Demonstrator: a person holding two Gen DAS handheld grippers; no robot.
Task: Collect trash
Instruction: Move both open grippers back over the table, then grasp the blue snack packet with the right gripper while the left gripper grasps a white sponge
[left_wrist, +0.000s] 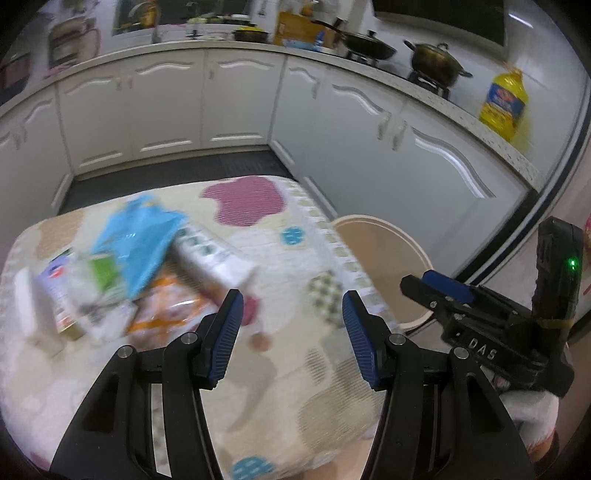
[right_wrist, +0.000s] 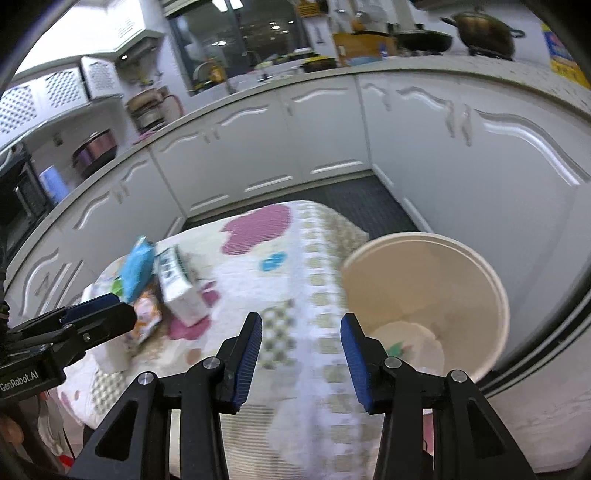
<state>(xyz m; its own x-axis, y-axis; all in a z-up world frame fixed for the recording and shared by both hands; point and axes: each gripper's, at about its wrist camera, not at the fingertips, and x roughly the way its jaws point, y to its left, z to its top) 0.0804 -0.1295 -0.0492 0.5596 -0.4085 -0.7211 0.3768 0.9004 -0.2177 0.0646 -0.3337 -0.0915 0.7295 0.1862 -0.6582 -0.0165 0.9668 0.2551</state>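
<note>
A pile of trash lies on the left of a small table with a patterned cloth (left_wrist: 280, 229): a blue plastic bag (left_wrist: 140, 236), a white carton (left_wrist: 214, 266), an orange snack wrapper (left_wrist: 166, 314) and other packets. My left gripper (left_wrist: 293, 314) is open and empty above the table's middle. A beige trash bin (right_wrist: 424, 295) stands on the floor right of the table, with some trash at its bottom. My right gripper (right_wrist: 301, 343) is open and empty over the table's right edge beside the bin. The pile also shows in the right wrist view: blue bag (right_wrist: 138, 269), carton (right_wrist: 181, 288).
White kitchen cabinets (left_wrist: 236, 99) run around the back and right, close behind the bin. The counter holds pots (left_wrist: 436, 62) and a yellow oil bottle (left_wrist: 504, 103). Dark floor (left_wrist: 177, 173) lies beyond the table. The bin also shows in the left wrist view (left_wrist: 384, 258).
</note>
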